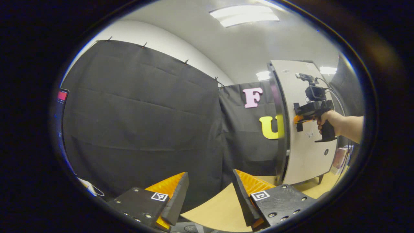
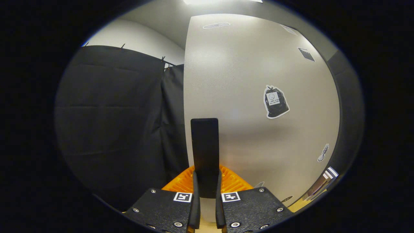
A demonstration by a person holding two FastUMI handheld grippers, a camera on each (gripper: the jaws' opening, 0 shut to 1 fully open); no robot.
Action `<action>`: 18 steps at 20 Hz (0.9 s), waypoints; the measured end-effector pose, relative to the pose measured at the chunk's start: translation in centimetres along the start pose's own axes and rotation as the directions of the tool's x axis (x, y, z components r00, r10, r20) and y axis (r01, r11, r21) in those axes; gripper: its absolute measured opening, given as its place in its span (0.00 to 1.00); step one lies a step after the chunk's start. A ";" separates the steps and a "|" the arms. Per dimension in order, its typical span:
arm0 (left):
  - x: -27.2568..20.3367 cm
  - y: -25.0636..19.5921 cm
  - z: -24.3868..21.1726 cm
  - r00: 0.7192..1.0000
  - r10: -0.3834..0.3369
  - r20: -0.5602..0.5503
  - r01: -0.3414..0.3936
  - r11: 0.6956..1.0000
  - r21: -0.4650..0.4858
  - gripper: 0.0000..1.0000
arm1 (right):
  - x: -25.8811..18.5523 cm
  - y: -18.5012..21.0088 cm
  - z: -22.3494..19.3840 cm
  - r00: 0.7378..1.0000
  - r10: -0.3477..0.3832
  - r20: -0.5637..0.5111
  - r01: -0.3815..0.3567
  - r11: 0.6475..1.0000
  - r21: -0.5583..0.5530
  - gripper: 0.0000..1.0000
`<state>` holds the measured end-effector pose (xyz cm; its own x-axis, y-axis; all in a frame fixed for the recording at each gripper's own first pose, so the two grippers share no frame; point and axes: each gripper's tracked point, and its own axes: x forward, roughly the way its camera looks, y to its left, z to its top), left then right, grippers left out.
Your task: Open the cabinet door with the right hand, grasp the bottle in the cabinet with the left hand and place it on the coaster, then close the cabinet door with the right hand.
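1. At lower centre of the right gripper view, the right gripper (image 2: 206,181) is clamped on the cabinet door's (image 2: 252,84) handle (image 2: 204,152), ready to swing it.
2. The left gripper (image 1: 210,194) waits wide apart, empty; bottle unseen.

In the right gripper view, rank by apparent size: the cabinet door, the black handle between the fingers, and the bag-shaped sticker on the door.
1. Cabinet door, largest.
2. Black handle, though nearness to the camera inflates it.
3. Bag-shaped sticker, smallest.

The right gripper is closed on the handle.
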<state>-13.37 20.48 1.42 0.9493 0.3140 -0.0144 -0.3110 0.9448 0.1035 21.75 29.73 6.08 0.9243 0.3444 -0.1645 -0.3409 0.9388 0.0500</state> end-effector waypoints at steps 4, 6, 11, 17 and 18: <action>0.1 -3.0 0.8 0.997 -0.075 0.008 0.075 0.997 -0.009 0.77 | -1.9 0.3 0.2 0.999 0.047 0.002 -0.047 0.999 -0.006 0.19; 1.6 -5.0 0.9 0.995 -0.099 0.014 0.099 0.995 -0.006 0.83 | -2.4 0.2 0.1 0.998 0.068 0.004 -0.068 0.998 -0.006 0.19; 4.6 -7.1 0.8 0.990 -0.137 0.018 0.138 0.990 -0.022 0.83 | -4.8 0.2 0.3 0.994 0.112 0.001 -0.112 0.994 -0.004 0.19; 6.1 -10.5 1.9 0.986 -0.165 0.035 0.166 0.986 -0.018 0.77 | -6.2 -0.3 0.3 0.984 0.179 -0.002 -0.179 0.984 0.006 0.19; 5.2 -10.8 2.0 0.986 -0.164 0.035 0.165 0.986 -0.020 0.82 | -6.4 -0.4 0.3 0.981 0.192 -0.003 -0.192 0.981 0.005 0.19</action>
<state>-4.97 11.77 2.20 0.9885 0.1512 0.0033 -0.1509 0.9853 0.0802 15.99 27.15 7.43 0.8411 0.5183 -0.1547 -0.5112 0.8552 0.0856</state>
